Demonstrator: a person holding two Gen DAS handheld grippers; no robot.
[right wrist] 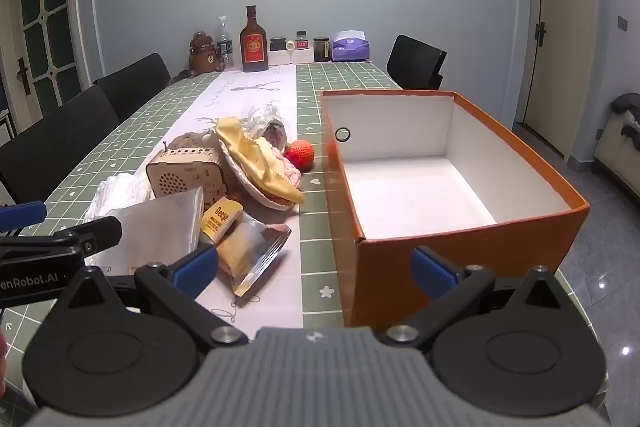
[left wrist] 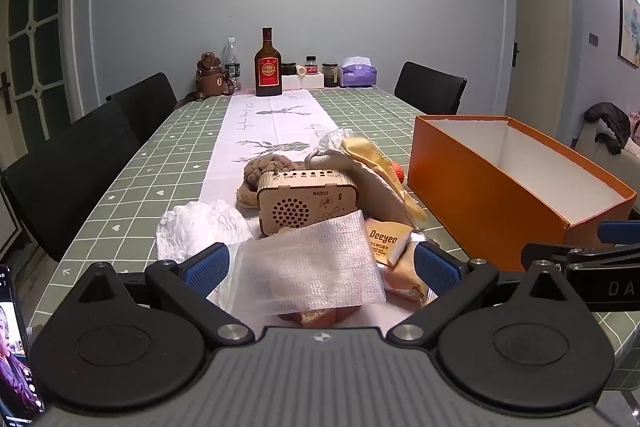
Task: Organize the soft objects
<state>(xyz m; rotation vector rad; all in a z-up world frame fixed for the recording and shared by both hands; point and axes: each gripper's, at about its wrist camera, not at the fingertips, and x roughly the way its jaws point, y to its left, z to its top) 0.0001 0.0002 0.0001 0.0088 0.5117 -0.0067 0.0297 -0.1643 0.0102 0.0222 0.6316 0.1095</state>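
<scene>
A heap of objects lies on the white table runner: a foam sheet (left wrist: 308, 263), a crumpled white wrap (left wrist: 196, 231), a wooden radio (left wrist: 304, 201), a "Deeyeo" wipes pack (left wrist: 386, 241), a snack pouch (right wrist: 252, 251), a yellow cloth (right wrist: 260, 163) over a beige pad, a brown knitted piece (left wrist: 268, 169) and a red crocheted ball (right wrist: 300, 154). My left gripper (left wrist: 320, 275) stands open, its blue pads either side of the foam sheet and apart from it. My right gripper (right wrist: 316, 267) is open over the near corner of the orange box (right wrist: 460, 239), which holds nothing.
Black chairs (left wrist: 76, 163) line the left side and one stands at the far right. A liquor bottle (left wrist: 268, 65), water bottle, bear flask, jars and a tissue pack (left wrist: 358, 73) stand at the far end. A phone (left wrist: 14, 359) is propped at the lower left.
</scene>
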